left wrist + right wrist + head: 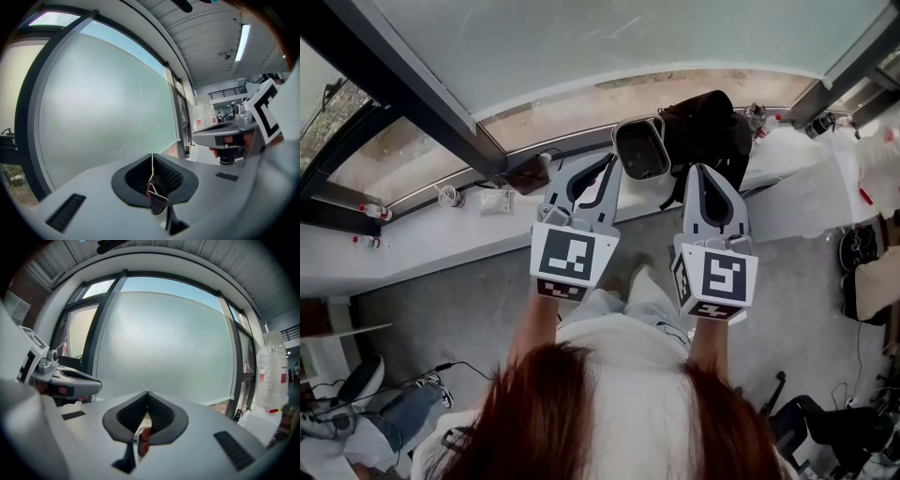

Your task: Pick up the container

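The container [640, 148] is sitting just ahead, between two closed, empty grippers (left gripper [611, 165] nearer than right gripper [701, 172]).

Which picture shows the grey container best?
The head view: the container stands on the white ledge, near the left gripper and right gripper. Both gripper views show shut jaws and the window, but no container.

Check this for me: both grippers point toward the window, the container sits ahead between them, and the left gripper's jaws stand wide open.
One thing is wrong: the left gripper is shut, jaws together with nothing between them, as the left gripper view shows. The rest stands, the container included.
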